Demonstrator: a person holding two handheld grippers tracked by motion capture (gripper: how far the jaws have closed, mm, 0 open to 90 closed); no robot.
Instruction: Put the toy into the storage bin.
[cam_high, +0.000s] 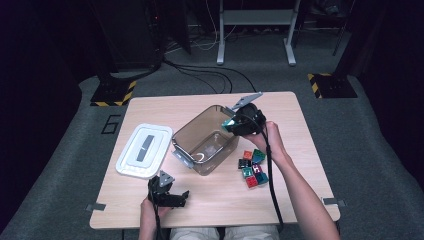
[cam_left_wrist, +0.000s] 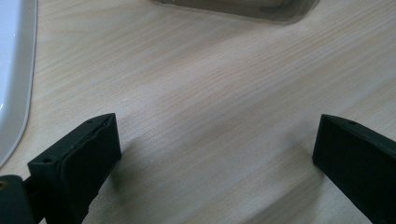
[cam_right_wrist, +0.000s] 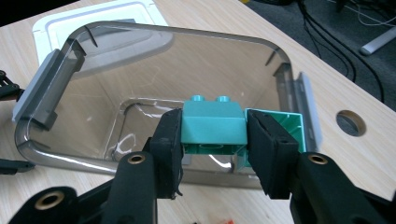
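Setting: dark room, grey carpeted floor (cam_high: 380, 150), cables and a white stand base at the back; pale wood worktop (cam_high: 220, 195) in the middle.

Item 1. Clear, smoke-tinted plastic box (cam_high: 206, 140), open-topped, grey clips on its short sides, standing mid-worktop. Seen from the right gripper view it appears empty, though reflections on its base make this hard to confirm.

Item 2. White lid (cam_high: 144, 150) with grey centre strip, lying flat just left of the box.

Item 3. Teal brick (cam_right_wrist: 214, 122), two studs on top, clenched between the jaws of the right gripper (cam_right_wrist: 214, 140) and held above the box's near rim; a second teal piece (cam_right_wrist: 280, 123) sits against it behind the right-hand jaw.

Item 4. Cluster of loose bricks (cam_high: 253, 167), red, teal, orange and dark, on the worktop right of the box.

Item 5. Left gripper (cam_left_wrist: 215, 149), low over bare worktop at the near edge, jaws spread wide with nothing between them.
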